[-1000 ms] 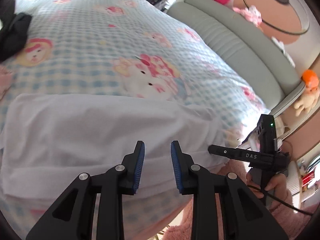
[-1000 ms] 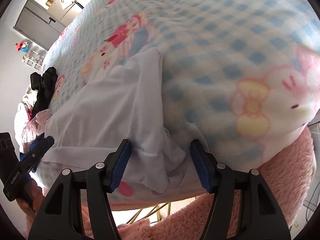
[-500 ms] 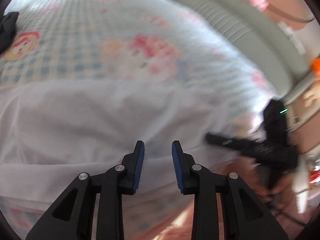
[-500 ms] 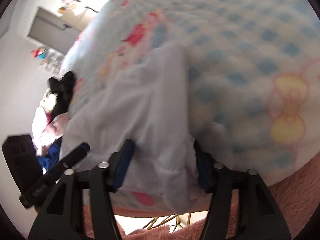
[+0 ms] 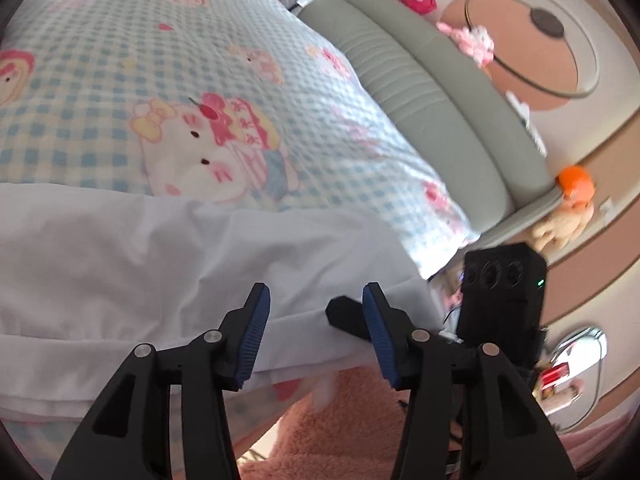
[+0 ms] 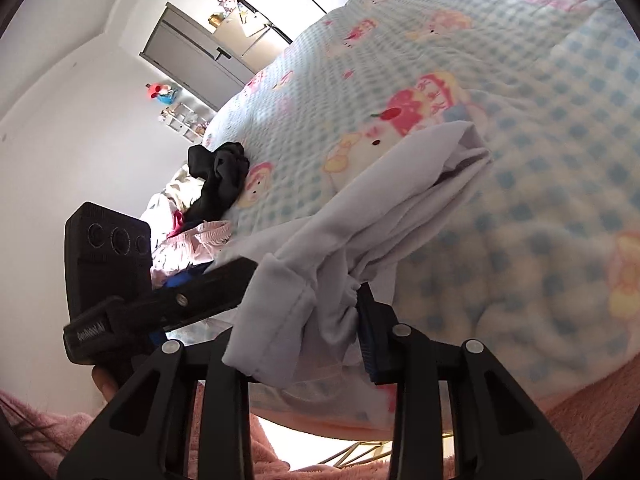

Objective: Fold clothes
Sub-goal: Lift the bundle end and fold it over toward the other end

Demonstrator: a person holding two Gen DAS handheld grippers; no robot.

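A white garment (image 5: 160,264) lies spread on the blue-checked cartoon bed cover (image 5: 200,60), near the bed's front edge. My left gripper (image 5: 315,300) hovers over its hem; its jaws are opening, the hem lies under the gap, and the pads do not press on it. My right gripper (image 6: 296,320) has its jaws closing on a bunched corner of the white garment (image 6: 384,208), which is lifted off the bed cover (image 6: 520,120) and drapes over its left finger. The two grippers are close together, and each shows in the other's view: right gripper (image 5: 500,304), left gripper (image 6: 108,260).
A grey padded headboard (image 5: 432,104) runs along the bed's far side, with an orange-capped plush toy (image 5: 568,208) at its end. A black garment (image 6: 222,176) and a pile of pink clothes (image 6: 192,240) sit at the bed's other end. A pink fluffy rug (image 5: 340,432) lies below the bed edge.
My left jaws have spread apart. My right jaws have narrowed around the garment's corner and raised it, bunching the cloth. The right gripper has come close beside the left one.
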